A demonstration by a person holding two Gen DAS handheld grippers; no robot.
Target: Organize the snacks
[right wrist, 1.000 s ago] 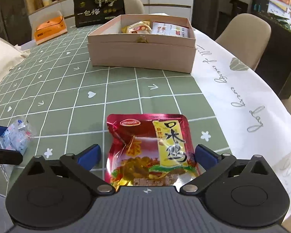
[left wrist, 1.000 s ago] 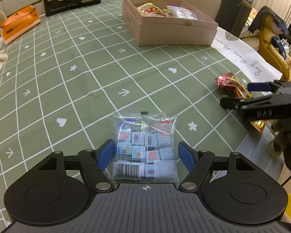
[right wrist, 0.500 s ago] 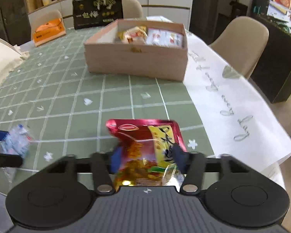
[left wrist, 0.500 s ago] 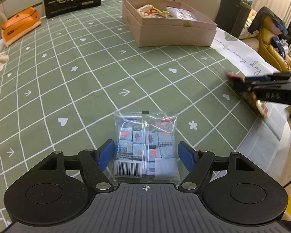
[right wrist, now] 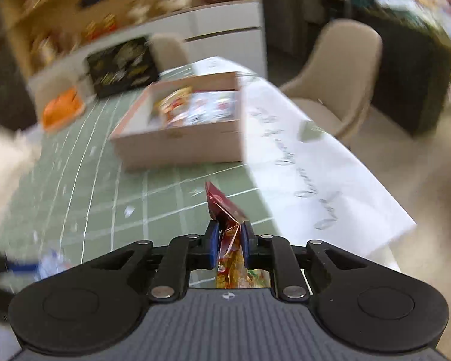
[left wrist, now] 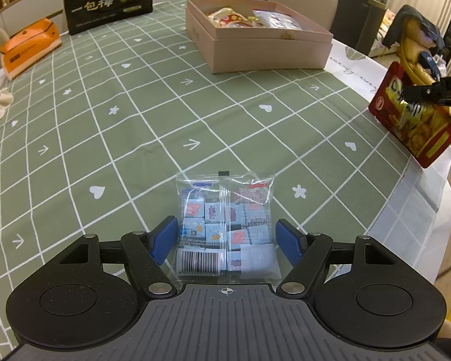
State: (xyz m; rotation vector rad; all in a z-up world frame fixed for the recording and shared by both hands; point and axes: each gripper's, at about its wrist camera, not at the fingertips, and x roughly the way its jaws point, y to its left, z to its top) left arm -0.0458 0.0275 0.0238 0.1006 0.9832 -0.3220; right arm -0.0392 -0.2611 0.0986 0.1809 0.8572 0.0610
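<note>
Right wrist view: right gripper [right wrist: 229, 237] pinches red pouch [right wrist: 225, 210], likely bound for box [right wrist: 180, 147]; left gripper [left wrist: 225, 237] spread around candy bag [left wrist: 225, 225].

Right tongs [right wrist: 228, 240] clamped on red snack pouch [right wrist: 225, 210], above green tablecloth [right wrist: 165, 198], blurred

green white-grid tablecloth [left wrist: 153, 114] (hearts, arrows), red-yellow snack pouch [left wrist: 412, 120], pink box [left wrist: 267, 49]

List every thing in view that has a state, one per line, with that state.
Right gripper: shut on the red snack pouch.
Red snack pouch: crumpled between the pads, lifted off the table.
Left gripper: open, jaws either side of the clear candy packet.
Clear candy packet: sealed, flat on the tablecloth.
Pink box: lidless, snacks inside.
</note>
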